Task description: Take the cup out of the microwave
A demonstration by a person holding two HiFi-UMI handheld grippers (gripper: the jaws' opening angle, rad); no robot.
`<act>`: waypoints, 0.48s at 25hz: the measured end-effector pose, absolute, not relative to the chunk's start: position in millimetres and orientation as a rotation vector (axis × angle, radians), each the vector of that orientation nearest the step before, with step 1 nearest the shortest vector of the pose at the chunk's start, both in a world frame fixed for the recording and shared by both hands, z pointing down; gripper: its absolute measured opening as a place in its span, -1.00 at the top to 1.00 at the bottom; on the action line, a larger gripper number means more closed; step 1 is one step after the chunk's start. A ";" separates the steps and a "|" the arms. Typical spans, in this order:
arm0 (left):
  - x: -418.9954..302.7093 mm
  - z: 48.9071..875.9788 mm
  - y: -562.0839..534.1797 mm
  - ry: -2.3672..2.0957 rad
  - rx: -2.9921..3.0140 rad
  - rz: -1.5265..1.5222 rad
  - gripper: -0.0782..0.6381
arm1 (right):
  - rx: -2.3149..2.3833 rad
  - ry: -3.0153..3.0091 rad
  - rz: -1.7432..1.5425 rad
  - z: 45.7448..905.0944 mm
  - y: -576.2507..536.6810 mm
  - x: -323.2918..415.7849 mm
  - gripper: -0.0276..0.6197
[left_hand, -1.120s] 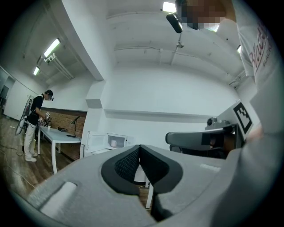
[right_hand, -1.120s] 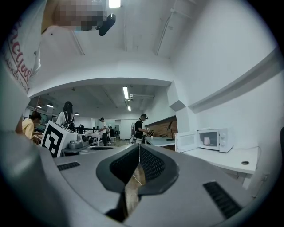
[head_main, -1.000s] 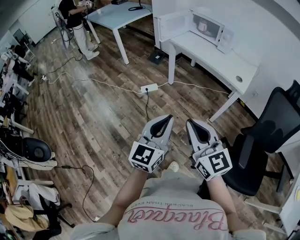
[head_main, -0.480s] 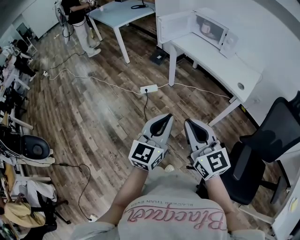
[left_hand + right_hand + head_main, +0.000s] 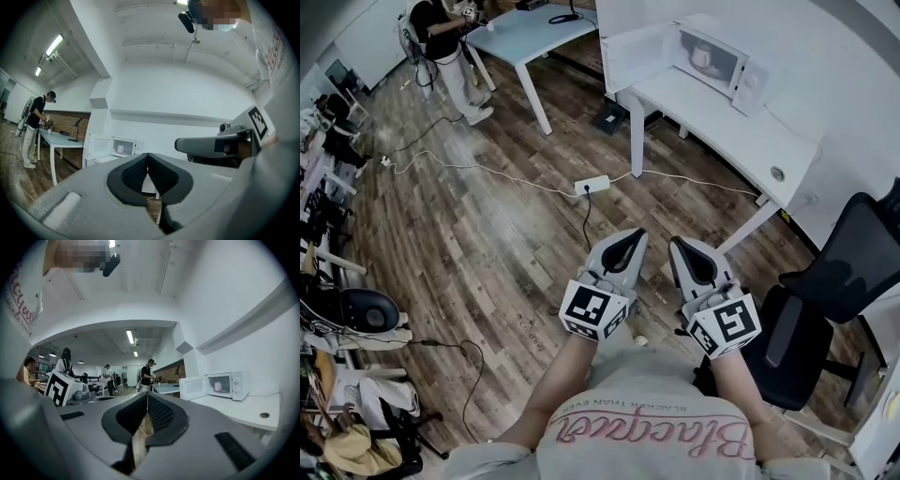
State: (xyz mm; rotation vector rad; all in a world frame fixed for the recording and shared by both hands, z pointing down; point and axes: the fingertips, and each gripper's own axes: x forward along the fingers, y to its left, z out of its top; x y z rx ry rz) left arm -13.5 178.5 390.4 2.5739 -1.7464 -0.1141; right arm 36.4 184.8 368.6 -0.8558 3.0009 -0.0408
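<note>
A white microwave (image 5: 750,80) stands on the far end of a long white desk (image 5: 741,127), its door (image 5: 635,53) swung open to the left. Inside sits a pale pink cup (image 5: 701,57), also seen in the left gripper view (image 5: 120,149) and the right gripper view (image 5: 217,386). Both grippers are held level in front of the person, well short of the desk. My left gripper (image 5: 629,238) is shut and holds nothing. Beside it, my right gripper (image 5: 682,245) is shut and equally empty.
A black office chair (image 5: 825,300) stands at the right by the desk. A power strip (image 5: 591,185) and cables lie on the wood floor ahead. A light blue table (image 5: 530,33) with a person (image 5: 441,42) beside it is at the far left. Chairs and bags line the left edge.
The person has stepped forward with both grippers: the microwave, desk and power strip have drawn nearer. Both grippers keep their pose and stay shut.
</note>
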 end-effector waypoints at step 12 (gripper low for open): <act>-32.8 396.5 129.4 -1.680 2.605 -0.088 0.77 | -0.944 2.994 -0.080 381.6 140.1 20.3 0.88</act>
